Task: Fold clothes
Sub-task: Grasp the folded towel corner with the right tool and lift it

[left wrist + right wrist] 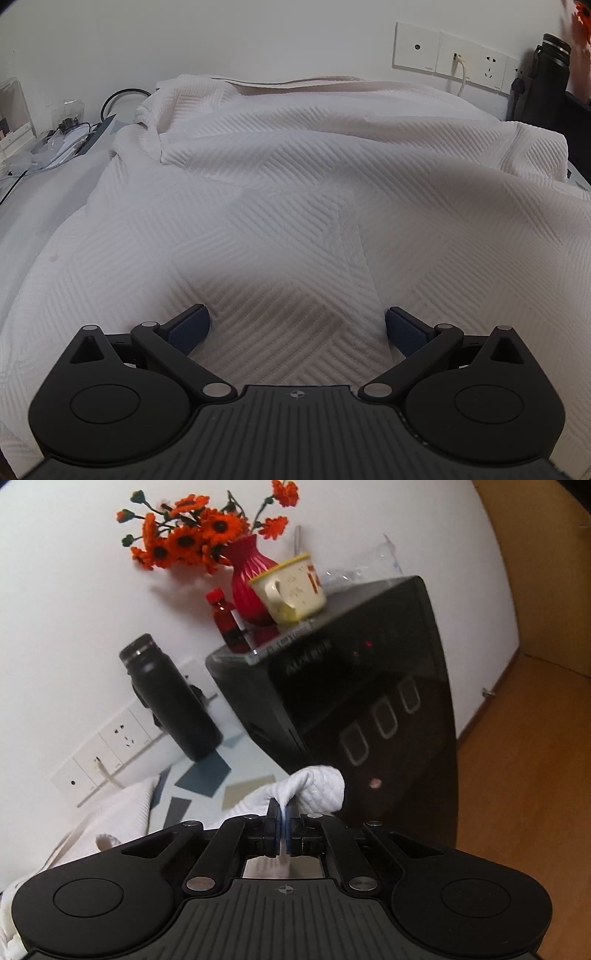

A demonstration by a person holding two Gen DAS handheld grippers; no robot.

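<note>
A white textured garment with a chevron weave lies spread over the table and fills most of the left wrist view. My left gripper is open just above the near part of the cloth, its blue pads wide apart with nothing between them. In the right wrist view my right gripper is shut on a bunched edge of the same white garment, and the fold sticks out past the fingertips. More of the cloth trails off to the lower left.
A black bottle and a black appliance stand at the table's right end, with a red vase of orange flowers, a mug and a small red bottle on top. Wall sockets behind. Cables and clutter at left.
</note>
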